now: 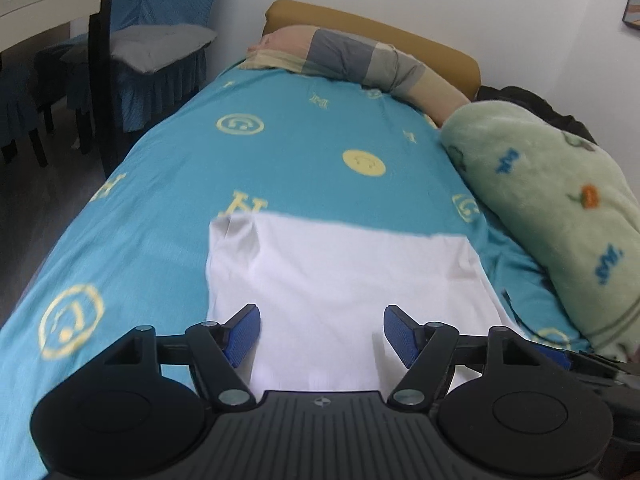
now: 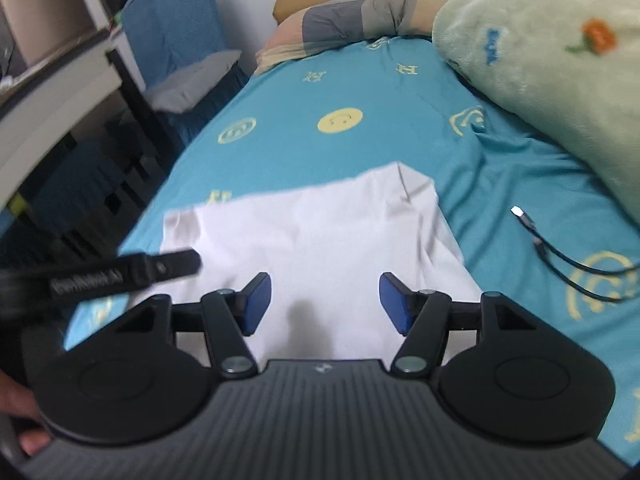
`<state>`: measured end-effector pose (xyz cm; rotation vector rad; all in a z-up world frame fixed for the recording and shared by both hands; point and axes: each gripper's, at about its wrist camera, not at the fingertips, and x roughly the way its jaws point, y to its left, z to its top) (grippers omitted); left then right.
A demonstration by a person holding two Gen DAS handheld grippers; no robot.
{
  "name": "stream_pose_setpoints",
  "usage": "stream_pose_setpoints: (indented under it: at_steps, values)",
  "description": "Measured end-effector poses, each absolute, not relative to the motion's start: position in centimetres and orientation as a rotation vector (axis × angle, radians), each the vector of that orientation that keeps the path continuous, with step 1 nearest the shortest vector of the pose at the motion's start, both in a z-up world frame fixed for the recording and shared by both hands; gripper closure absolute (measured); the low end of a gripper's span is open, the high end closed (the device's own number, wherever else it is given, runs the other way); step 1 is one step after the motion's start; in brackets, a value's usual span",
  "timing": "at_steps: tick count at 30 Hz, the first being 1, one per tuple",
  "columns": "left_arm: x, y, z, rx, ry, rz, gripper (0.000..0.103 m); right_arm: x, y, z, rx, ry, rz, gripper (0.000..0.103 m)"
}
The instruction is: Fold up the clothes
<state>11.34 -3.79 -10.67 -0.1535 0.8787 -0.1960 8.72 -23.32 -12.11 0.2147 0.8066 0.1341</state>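
Teal bed sheet (image 1: 180,184) w/ yellow prints under your grippers, chair (image 1: 160,40) at far left, white garment (image 1: 344,276) flat mid-bed, your left gripper (image 1: 322,334) & right gripper (image 2: 325,304) wide open over its near edge, holding nothing, cable (image 2: 568,252) then green blanket (image 2: 552,64) at right.

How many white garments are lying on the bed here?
1: a white garment lies flat on the teal bedsheet, under both open grippers. Further garments may be hidden behind the green blanket.
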Motion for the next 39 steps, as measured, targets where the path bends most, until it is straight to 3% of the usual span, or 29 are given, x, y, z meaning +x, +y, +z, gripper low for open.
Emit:
stream_pose_setpoints:
  at_steps: [7,14,17,22,25,28,31,32,35,39]
  values:
    - [10.7,-3.9,-12.5,-0.111,0.974,-0.143,0.032,8.3,-24.4,-14.3,0.317,0.901,0.086,0.04]
    - [7.7,-0.1,-9.5,-0.43,0.977,-0.219,0.028,5.6,-27.2,-13.0,0.636,0.859,0.115,0.038]
    - [6.3,0.8,-9.3,-0.548,0.994,-0.26,0.026,4.4,-28.3,-13.4,0.841,0.879,0.161,0.02]
    - [6.6,1.2,-11.9,-0.658,1.086,-0.23,0.026,3.3,-29.1,-15.3,1.059,0.923,0.157,0.021]
    - [8.0,2.2,-14.6,-0.793,1.135,-0.162,0.032,4.1,-29.6,-17.1,1.138,0.931,0.097,0.021]
    - [9.0,3.6,-16.1,-0.906,1.111,-0.062,0.048,4.9,-30.0,-18.9,1.211,0.934,0.033,0.022]
    - [9.4,4.1,-16.6,-0.959,1.09,-0.026,0.057,5.9,-30.2,-20.0,1.246,0.927,-0.028,0.043]
    - [9.4,4.1,-16.6,-0.96,1.083,-0.023,0.062,6.0,-30.2,-19.9,1.232,0.92,-0.039,0.057]
    - [9.0,4.1,-15.7,-0.966,1.04,-0.033,0.076,6.0,-29.7,-18.9,1.167,0.882,-0.023,0.078]
    - [8.1,4.3,-13.7,-0.98,0.976,-0.066,0.083,5.3,-29.4,-16.9,1.12,0.812,0.019,0.086]
